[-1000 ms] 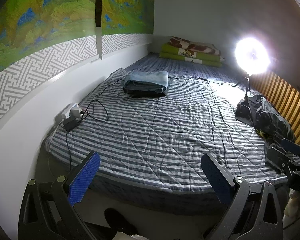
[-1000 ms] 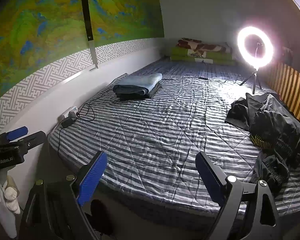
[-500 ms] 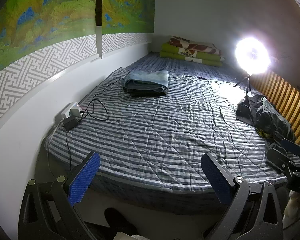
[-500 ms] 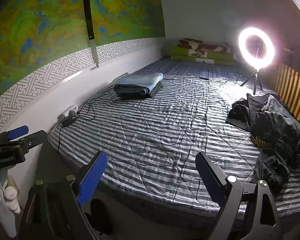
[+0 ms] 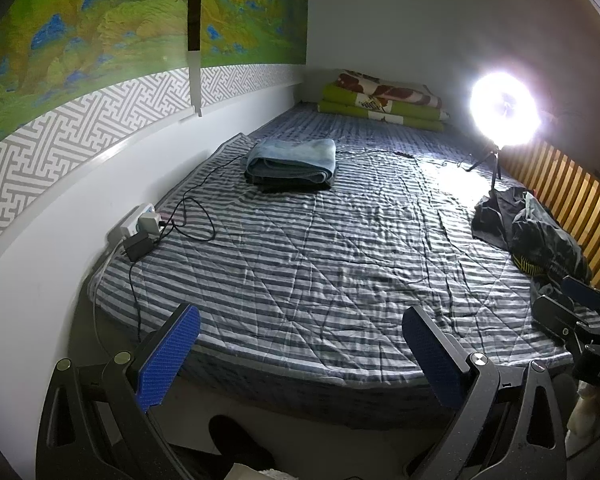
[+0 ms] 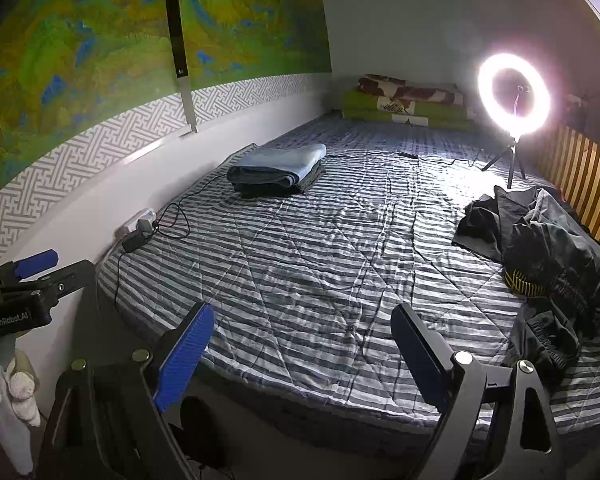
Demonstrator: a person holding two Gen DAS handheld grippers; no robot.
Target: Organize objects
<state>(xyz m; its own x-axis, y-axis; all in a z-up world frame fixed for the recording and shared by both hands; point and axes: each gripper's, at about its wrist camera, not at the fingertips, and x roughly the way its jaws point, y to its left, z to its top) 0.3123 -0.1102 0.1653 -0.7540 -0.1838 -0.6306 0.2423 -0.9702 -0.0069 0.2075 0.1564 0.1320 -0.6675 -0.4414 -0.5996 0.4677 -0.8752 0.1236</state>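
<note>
Dark crumpled clothes (image 6: 540,264) fill my right view's right side, sharper than at the left view's edge. Both my left gripper (image 5: 300,354) and right gripper (image 6: 300,350) gape wide, empty. Folded blue towel (image 5: 292,159) sits upper centre.

Lit ring light (image 6: 514,94) on a small tripod, far right of the striped bed cover (image 6: 320,264). Beside it, a slatted wooden rail (image 6: 584,176). Against the left wall, a white power strip (image 5: 134,224) with a black adapter (image 5: 138,247) and looping cable. Above, a green landscape mural (image 5: 80,28) over a grey fret-pattern border (image 5: 60,128).
</note>
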